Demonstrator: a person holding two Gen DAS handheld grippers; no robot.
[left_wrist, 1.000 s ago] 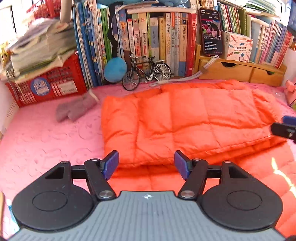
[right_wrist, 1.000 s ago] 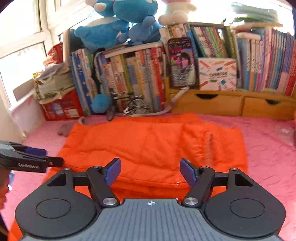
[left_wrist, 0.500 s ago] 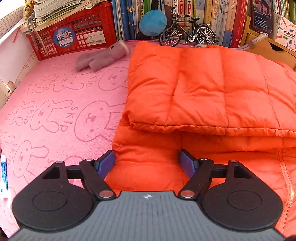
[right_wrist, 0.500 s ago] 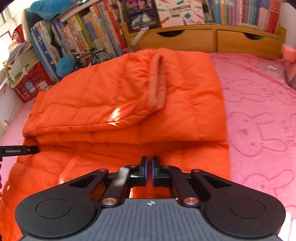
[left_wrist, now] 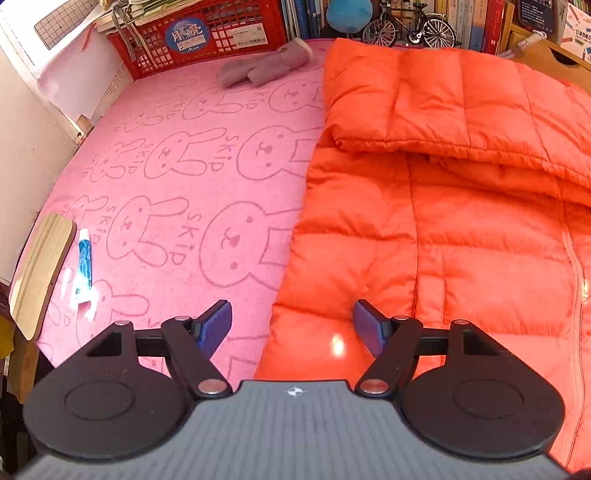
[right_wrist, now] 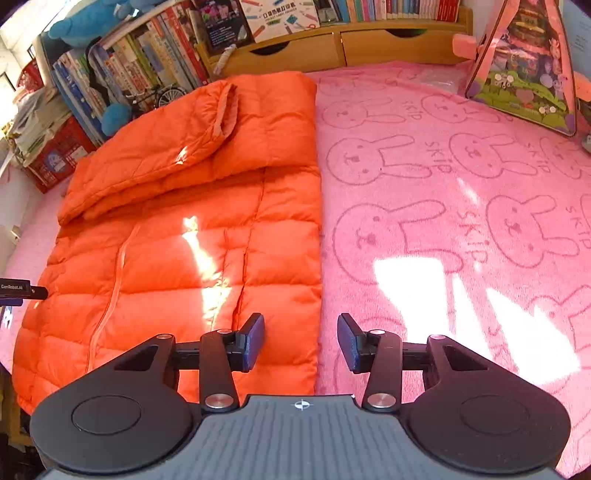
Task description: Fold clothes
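Note:
An orange puffer jacket (left_wrist: 461,229) lies flat on the pink bunny-print blanket (left_wrist: 177,206), its far part folded over toward me. My left gripper (left_wrist: 291,328) is open, hovering over the jacket's near left corner. In the right wrist view the jacket (right_wrist: 192,236) fills the left half, and my right gripper (right_wrist: 301,341) is open over its near right edge. The left gripper's tip (right_wrist: 22,291) shows at the left border there.
A grey glove (left_wrist: 266,66), red crate (left_wrist: 199,37), model bicycle (left_wrist: 410,26) and books line the far side. A toothpaste tube (left_wrist: 84,266) and wooden board (left_wrist: 40,273) lie at the left. A colourful bag (right_wrist: 524,62) stands at the far right.
Both grippers have pulled back toward the jacket's near corners, looking down more steeply. The right gripper, shut half a second ago, is now open. The left stayed open.

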